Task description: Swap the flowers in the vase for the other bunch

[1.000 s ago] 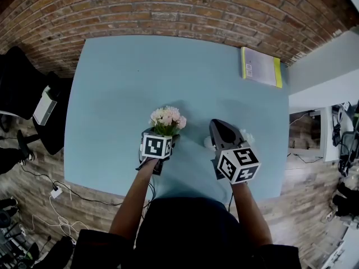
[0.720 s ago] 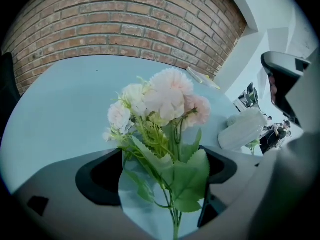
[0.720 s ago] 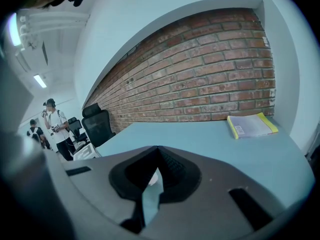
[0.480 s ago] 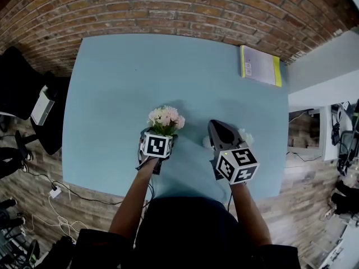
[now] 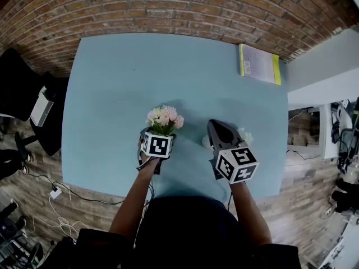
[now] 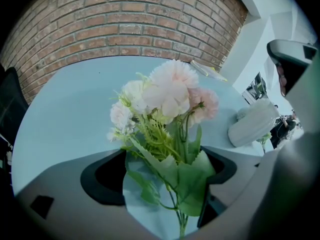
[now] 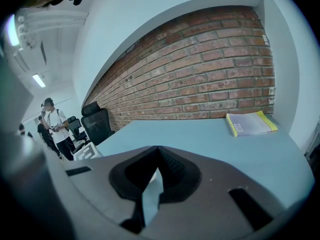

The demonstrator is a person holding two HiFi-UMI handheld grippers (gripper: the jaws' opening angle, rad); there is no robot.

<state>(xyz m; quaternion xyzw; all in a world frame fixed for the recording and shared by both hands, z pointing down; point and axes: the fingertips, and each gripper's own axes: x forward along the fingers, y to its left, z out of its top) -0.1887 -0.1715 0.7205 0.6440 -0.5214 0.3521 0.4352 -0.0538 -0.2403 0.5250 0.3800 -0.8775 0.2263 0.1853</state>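
Count: one pink-and-white bunch (image 6: 165, 96), one white vase (image 6: 252, 124), one booklet (image 5: 259, 65), two grippers. We find the vase resting on the blue table (image 5: 140, 72), largely covered by the right gripper (image 7: 157, 151), whose jaws meet on nothing. We note the left gripper (image 6: 165, 184) clamped on the bunch's stems, blooms jutting beyond its jaws.

No legible text, numbers or brands in any view. The yellow-edged book (image 5: 259, 64) at the far right of the table has a small white label (image 7: 241, 128), but its print is too small to read. The left marker cube (image 5: 156, 145) and right marker cube (image 5: 236, 164) show only black-and-white square code patterns, not letters or digits.
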